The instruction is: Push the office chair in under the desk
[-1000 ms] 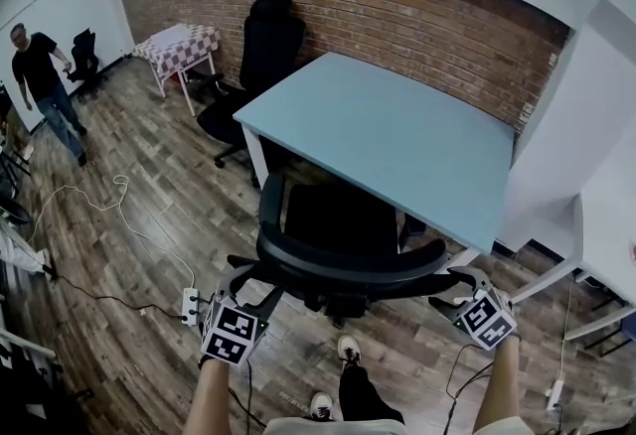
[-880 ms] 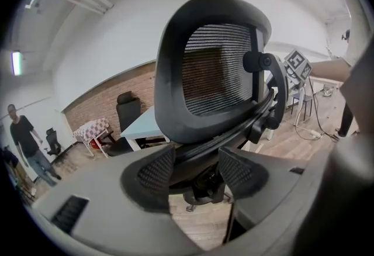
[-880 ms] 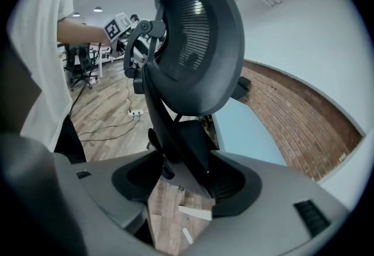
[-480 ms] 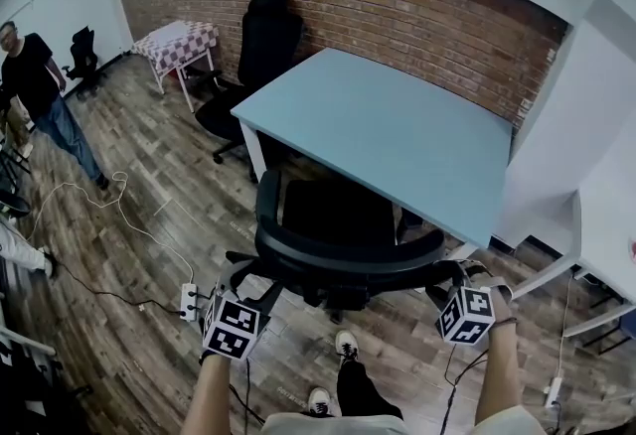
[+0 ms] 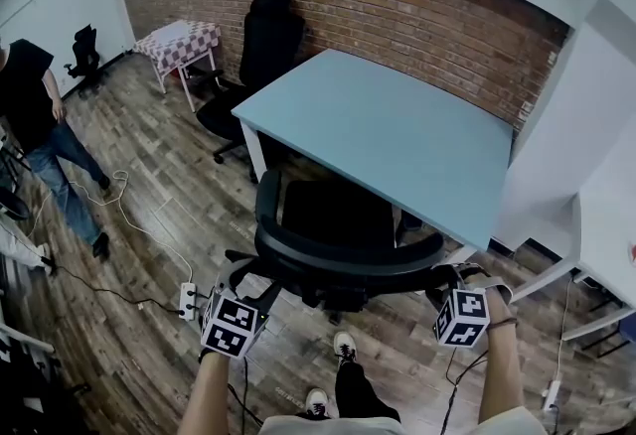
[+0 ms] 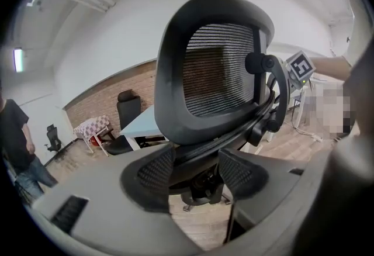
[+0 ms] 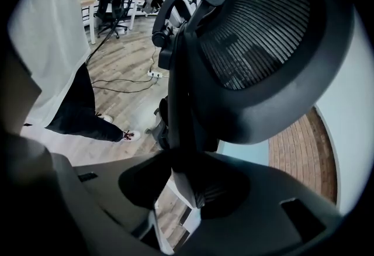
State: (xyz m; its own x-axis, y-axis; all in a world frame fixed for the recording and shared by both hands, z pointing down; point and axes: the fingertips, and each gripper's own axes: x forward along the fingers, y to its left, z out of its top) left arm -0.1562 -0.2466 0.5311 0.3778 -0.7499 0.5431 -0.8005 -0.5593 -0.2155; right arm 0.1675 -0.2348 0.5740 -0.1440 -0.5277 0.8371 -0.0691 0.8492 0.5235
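The black office chair stands with its seat partly under the light-blue desk and its mesh backrest toward me. My left gripper is at the backrest's left edge. In the left gripper view its pads clamp the lower rim of the backrest frame. My right gripper is at the backrest's right edge. Its jaws have just been closing, and in the right gripper view a dark strut of the chair frame sits pressed between the two pads.
A second black chair stands by the brick wall, next to a small table with a checked cloth. A person walks at the left. A power strip and cables lie on the wooden floor. A white desk is at the right.
My right gripper has rolled and shifted slightly inward against the chair's right edge. The left gripper holds still. The person at the left has walked nearer.
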